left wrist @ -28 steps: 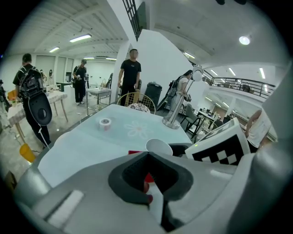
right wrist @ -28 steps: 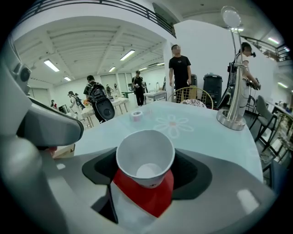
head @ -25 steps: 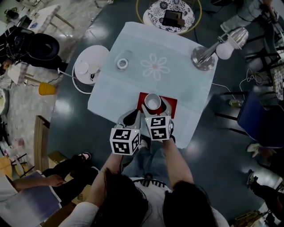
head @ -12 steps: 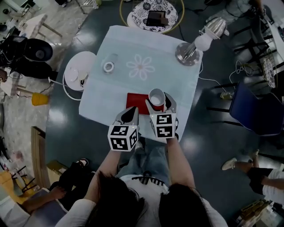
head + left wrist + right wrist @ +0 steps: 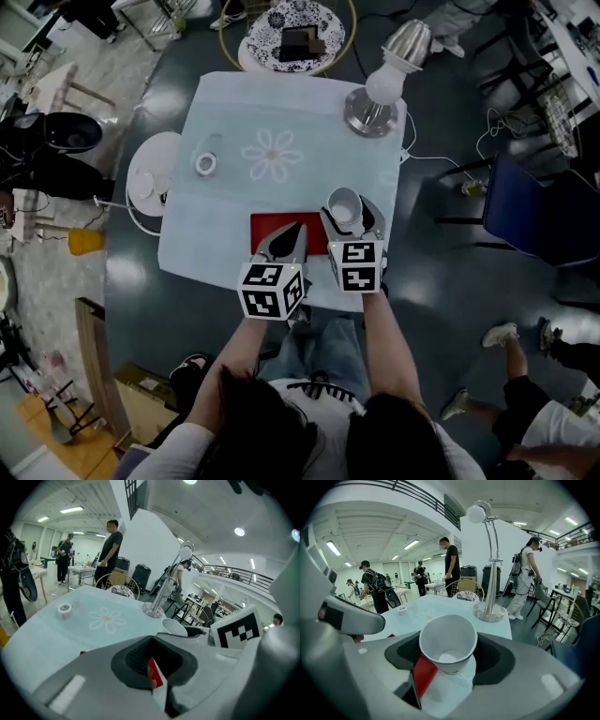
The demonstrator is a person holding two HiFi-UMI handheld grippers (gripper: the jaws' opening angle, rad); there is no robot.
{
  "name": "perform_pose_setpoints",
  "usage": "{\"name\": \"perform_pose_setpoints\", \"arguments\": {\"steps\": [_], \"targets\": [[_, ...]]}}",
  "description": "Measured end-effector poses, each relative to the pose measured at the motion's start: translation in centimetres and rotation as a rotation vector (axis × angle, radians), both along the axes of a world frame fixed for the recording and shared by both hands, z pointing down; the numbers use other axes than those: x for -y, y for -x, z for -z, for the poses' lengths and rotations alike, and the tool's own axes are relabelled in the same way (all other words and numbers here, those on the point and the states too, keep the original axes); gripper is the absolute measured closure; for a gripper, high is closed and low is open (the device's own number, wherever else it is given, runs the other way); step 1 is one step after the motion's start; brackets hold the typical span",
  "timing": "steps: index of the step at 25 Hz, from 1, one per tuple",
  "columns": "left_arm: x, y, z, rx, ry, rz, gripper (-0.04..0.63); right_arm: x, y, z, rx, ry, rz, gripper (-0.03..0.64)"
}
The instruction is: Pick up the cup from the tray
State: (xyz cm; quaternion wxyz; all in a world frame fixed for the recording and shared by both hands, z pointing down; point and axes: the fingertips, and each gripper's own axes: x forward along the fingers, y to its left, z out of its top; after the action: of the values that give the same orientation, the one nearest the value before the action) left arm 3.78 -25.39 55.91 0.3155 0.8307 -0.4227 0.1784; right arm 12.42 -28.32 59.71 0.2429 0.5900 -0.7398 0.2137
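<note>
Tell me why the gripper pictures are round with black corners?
Both gripper views: wide-angle lens, so round frame, dark corners, bowed ceiling lines. Right gripper view: cup sharp, foreground soft. Head view: dim overall, with pale glare patches on the floor.

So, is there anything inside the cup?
No, the right gripper view looks straight down into the cup and shows only its bare white bottom.

Cup [image 5: 344,206] in right gripper [image 5: 352,212], earlier over the red tray [image 5: 265,224], now just beside its right edge
</note>
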Motion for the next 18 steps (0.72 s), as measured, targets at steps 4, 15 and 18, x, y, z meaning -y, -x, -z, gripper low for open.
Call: {"name": "perform_pose_setpoints", "arguments": {"steps": [4,15,18], "targets": [[0.1,-1.5,-0.6,-0.038,0.044,0.046,0.595,-0.3,-1.9,-1.6,0.004,0.018,-0.035,0.267],[0.7,-1.3,-1.8,-0.056,0.084,0.128,0.595,-1.2,-3.6,-4.2,0.019,0.01,-0.079,0.256],[1.1,-0.6,-1.9,-0.068,0.095,0.172,0.595,-1.5,-3.7,-4.1,0.033,0.0,-0.091,0.245]]}}
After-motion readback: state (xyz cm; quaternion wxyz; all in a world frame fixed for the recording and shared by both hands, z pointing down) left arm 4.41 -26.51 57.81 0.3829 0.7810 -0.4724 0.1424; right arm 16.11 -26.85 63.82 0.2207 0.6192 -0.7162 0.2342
